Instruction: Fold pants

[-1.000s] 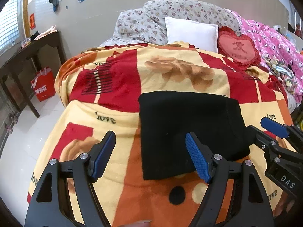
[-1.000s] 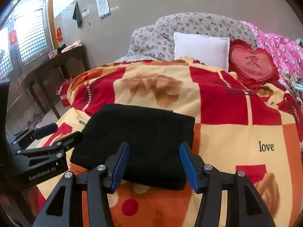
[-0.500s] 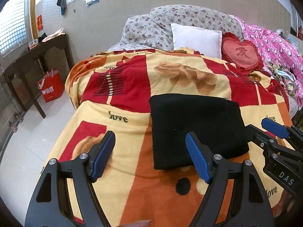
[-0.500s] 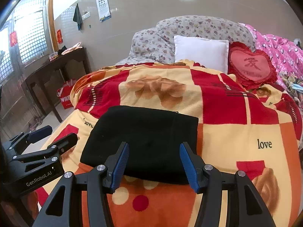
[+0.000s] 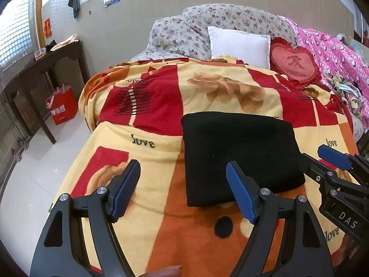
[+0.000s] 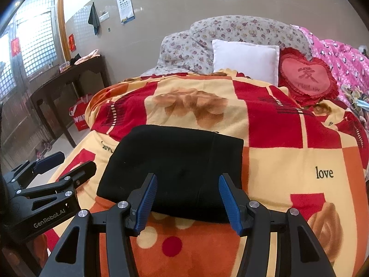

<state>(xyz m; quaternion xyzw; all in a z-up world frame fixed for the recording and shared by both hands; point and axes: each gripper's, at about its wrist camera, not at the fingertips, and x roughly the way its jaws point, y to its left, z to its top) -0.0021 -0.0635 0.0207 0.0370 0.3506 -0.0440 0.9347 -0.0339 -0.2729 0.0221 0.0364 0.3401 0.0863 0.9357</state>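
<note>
blanket (image 6: 288, 161): "love" | left gripper (image 6: 69, 173): "GenRobot.AI" | right gripper (image 5: 322, 161): "DAS"

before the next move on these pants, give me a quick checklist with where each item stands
1. Black pants folded into a compact rectangle: ok.
2. Pants lying flat on the blanket: ok.
3. Left gripper jaws open, nothing held: ok.
4. Right gripper jaws open, nothing held: ok.
5. Both grippers clear of the fabric: ok, they hover at its near edge.
6. Hidden layers inside the fold aligned: cannot tell.
</note>
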